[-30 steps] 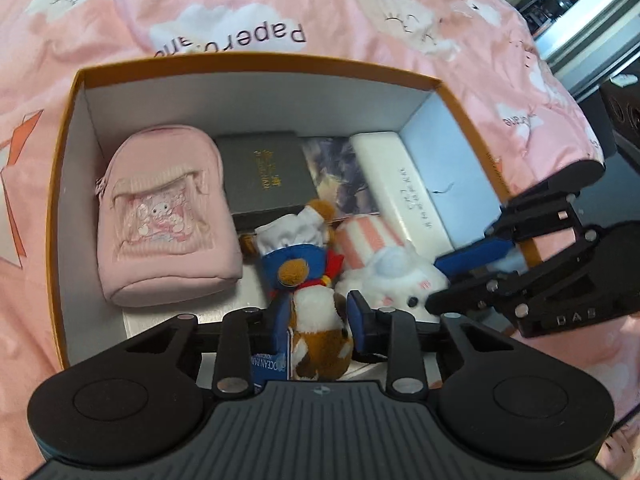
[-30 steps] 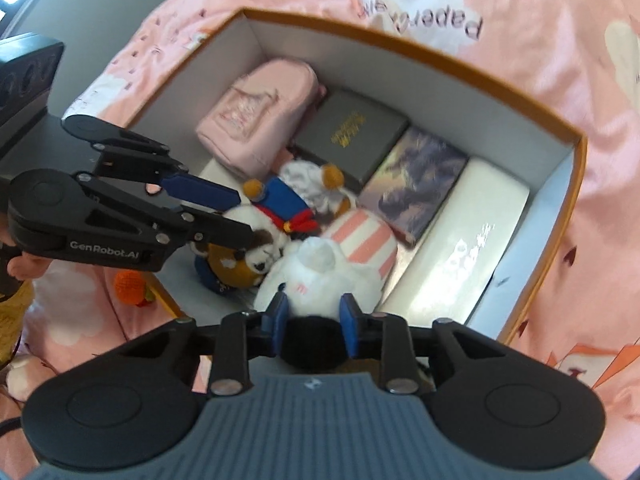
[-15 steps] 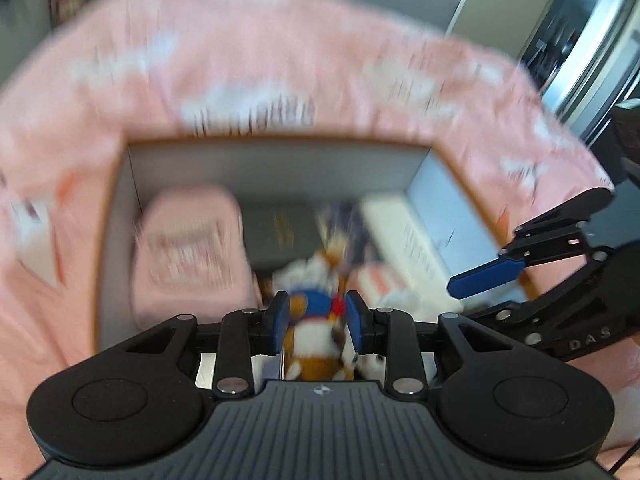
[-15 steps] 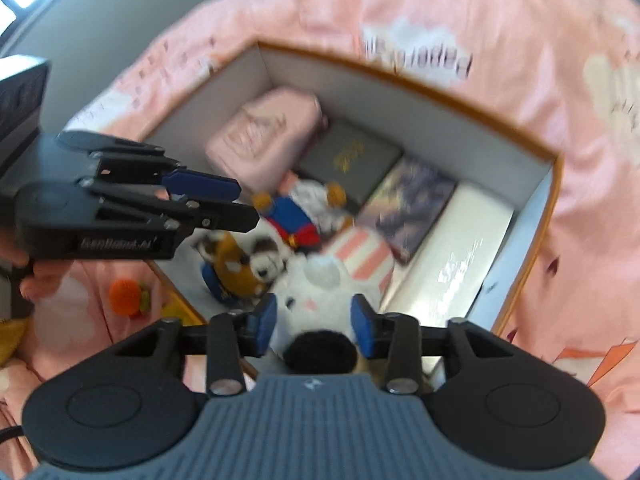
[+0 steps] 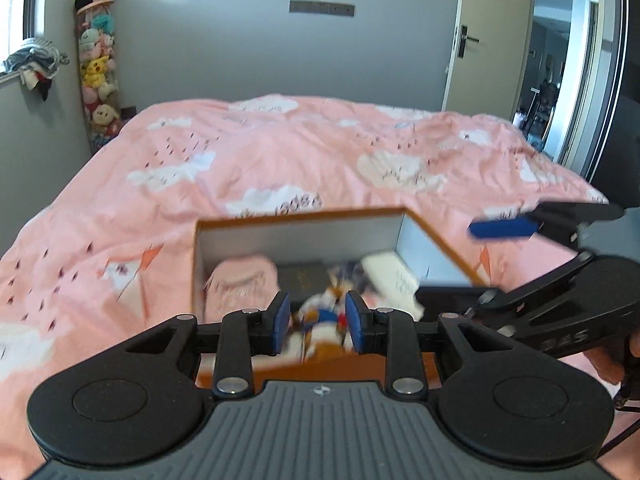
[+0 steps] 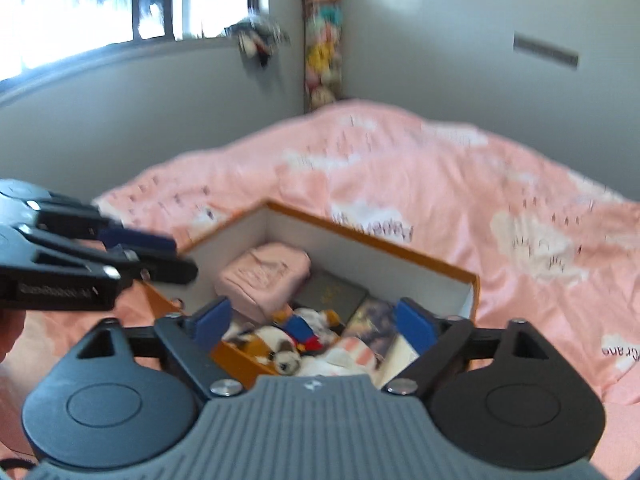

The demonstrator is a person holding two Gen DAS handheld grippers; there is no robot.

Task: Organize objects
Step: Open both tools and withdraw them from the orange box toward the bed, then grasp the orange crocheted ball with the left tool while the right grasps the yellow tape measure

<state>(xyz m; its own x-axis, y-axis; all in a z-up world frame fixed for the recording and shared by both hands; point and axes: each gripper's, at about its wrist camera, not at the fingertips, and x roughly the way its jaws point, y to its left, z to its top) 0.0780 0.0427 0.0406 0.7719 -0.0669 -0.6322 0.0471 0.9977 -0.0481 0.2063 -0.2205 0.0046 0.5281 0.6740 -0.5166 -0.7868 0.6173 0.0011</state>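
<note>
Orange-rimmed cardboard box (image 5: 304, 214) sits on the pink cloud-print bed (image 5: 280, 152), packed with a pink pouch (image 6: 264, 276), a dark book (image 6: 332, 292), a white case (image 5: 394, 276) and plush toys (image 6: 296, 332). From the left tool (image 5: 318, 322), the box lies at twelve o'clock, just ahead and below, its long axis running nine to three; the plush toys show through the gap, but nothing is pinched, and the jaws stand partly apart. The right tool (image 6: 312, 326) is spread wide and empty, the box at twelve to one o'clock from it. Both hang above the near rim, about equally close, so either could reach in. Grey walls, a window (image 6: 132, 4), a door (image 5: 492, 36) and a corner column of soft toys (image 5: 98, 52) surround the bed.
</note>
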